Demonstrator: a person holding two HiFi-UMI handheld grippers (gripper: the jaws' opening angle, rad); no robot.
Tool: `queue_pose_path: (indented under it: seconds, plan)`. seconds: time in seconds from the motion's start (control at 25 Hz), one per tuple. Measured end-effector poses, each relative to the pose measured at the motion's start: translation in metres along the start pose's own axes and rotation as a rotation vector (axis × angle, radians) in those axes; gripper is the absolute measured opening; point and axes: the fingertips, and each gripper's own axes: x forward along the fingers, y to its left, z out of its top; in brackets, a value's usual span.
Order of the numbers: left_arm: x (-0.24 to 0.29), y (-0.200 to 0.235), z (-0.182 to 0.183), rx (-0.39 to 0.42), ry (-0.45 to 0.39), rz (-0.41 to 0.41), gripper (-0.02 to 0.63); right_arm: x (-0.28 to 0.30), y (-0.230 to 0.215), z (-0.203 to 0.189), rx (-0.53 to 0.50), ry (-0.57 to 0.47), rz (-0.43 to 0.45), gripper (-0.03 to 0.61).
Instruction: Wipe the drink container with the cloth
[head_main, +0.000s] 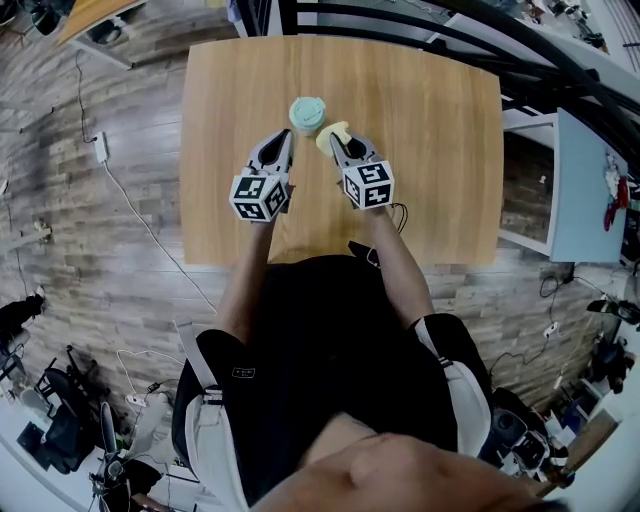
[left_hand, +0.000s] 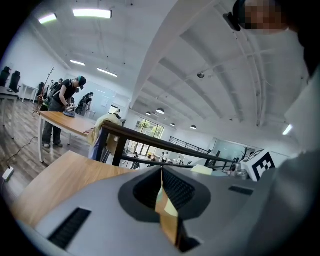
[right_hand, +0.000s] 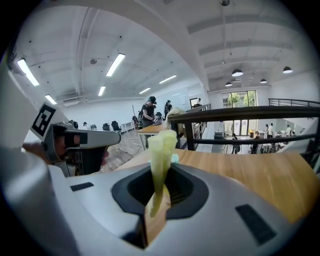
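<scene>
A mint-green lidded drink container (head_main: 307, 113) stands upright on the wooden table (head_main: 430, 150), just beyond both gripper tips. My right gripper (head_main: 337, 143) is shut on a pale yellow cloth (head_main: 332, 131), which sticks up bunched from its jaws right of the container. In the right gripper view the cloth (right_hand: 161, 150) rises between the shut jaws of my right gripper (right_hand: 159, 172), with a sliver of the container (right_hand: 175, 158) behind it. My left gripper (head_main: 284, 140) is shut and holds nothing, its tip near the container's left front. In the left gripper view its jaws (left_hand: 161, 172) meet.
A black railing (head_main: 400, 25) runs past the table's far edge. A white cabinet (head_main: 585, 190) stands at the right. A cable with a plug (head_main: 100, 150) lies on the floor at the left. People work at another table (left_hand: 65, 120) far off.
</scene>
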Motion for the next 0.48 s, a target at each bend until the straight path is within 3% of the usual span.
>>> queue_pose_path:
  seconds: [0.48]
  plan:
    - [-0.033,-0.035,0.024,0.103,-0.079,0.024,0.026,-0.046,0.008,0.045,-0.004,-0.104,-0.075,0.049]
